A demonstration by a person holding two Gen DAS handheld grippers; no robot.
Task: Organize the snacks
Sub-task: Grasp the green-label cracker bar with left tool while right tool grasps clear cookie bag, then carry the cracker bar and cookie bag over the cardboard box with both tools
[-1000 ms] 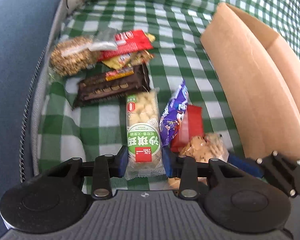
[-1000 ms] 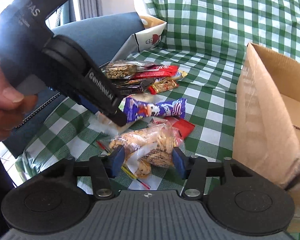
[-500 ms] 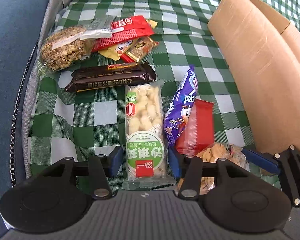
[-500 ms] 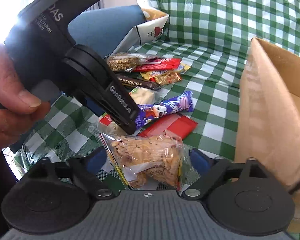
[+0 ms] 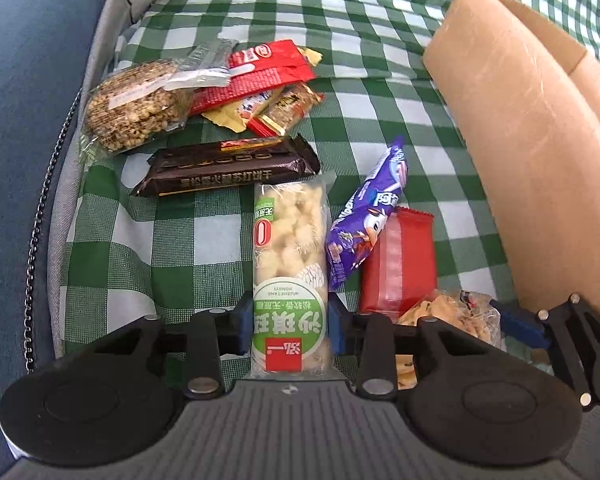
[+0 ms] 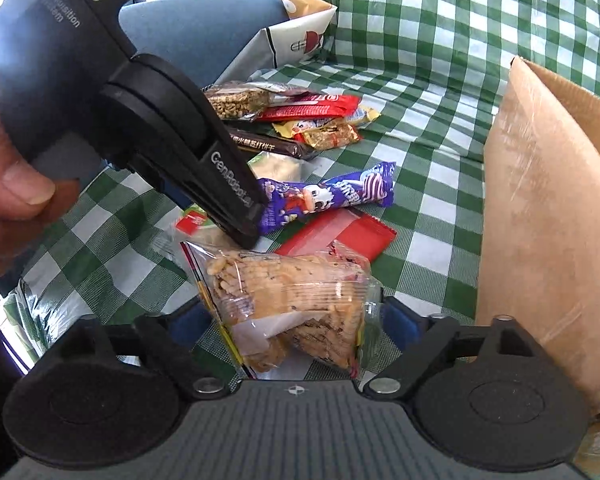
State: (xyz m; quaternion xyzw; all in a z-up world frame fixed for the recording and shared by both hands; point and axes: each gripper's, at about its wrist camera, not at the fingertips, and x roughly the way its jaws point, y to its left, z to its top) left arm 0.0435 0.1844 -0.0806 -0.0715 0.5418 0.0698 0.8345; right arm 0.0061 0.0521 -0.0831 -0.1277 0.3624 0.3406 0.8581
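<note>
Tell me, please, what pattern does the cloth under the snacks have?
The cloth has a green and white check pattern, clearest in the left wrist view.

The left gripper (image 6: 236, 184) carried "GenRobot.AI" on its arm. Its handle read "DAS". The green-labelled puffed snack pack (image 5: 289, 280) showed a red "0".

snacks (image 5: 288, 216) on tablecloth (image 5: 148, 248); cardboard box (image 5: 540, 152) right of them.
</note>
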